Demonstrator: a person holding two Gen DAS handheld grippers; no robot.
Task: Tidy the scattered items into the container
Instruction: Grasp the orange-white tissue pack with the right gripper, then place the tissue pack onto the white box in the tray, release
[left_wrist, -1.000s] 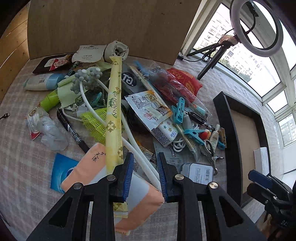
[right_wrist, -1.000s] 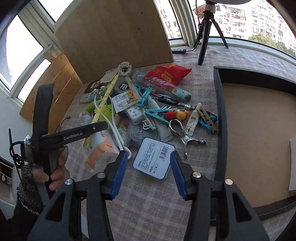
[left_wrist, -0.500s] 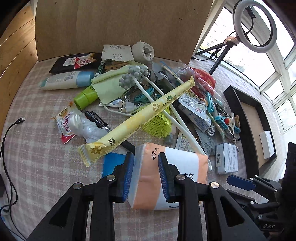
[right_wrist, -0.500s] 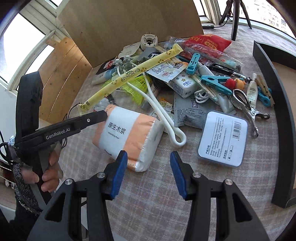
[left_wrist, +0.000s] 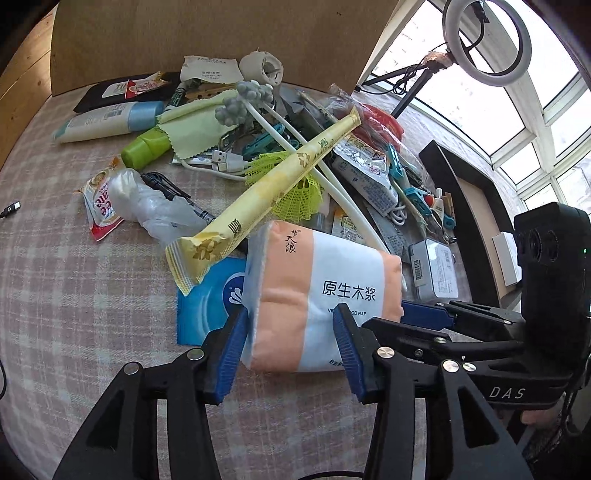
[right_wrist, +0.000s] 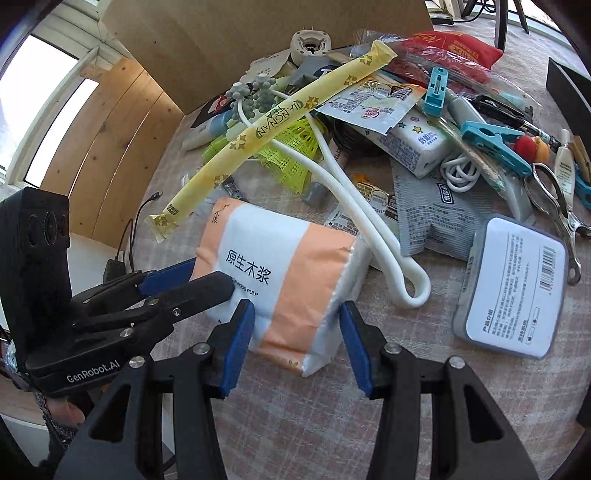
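We see the tissue pack lying on the table at the pile's near edge, between both tools. The left gripper is opening around it; the right gripper straddles it wide. Pad contact is hard to judge. The container is cut off.

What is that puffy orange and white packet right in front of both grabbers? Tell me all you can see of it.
The tissue pack is a soft, pillow-like plastic wrapper with orange and white bands, dark Chinese characters and the words "wood pulp". It lies on the checked tablecloth at the near edge of the clutter, partly over a blue packet. A long yellow sachet lies by its far end. The left gripper, its jaws opening, and the right gripper each straddle one end.
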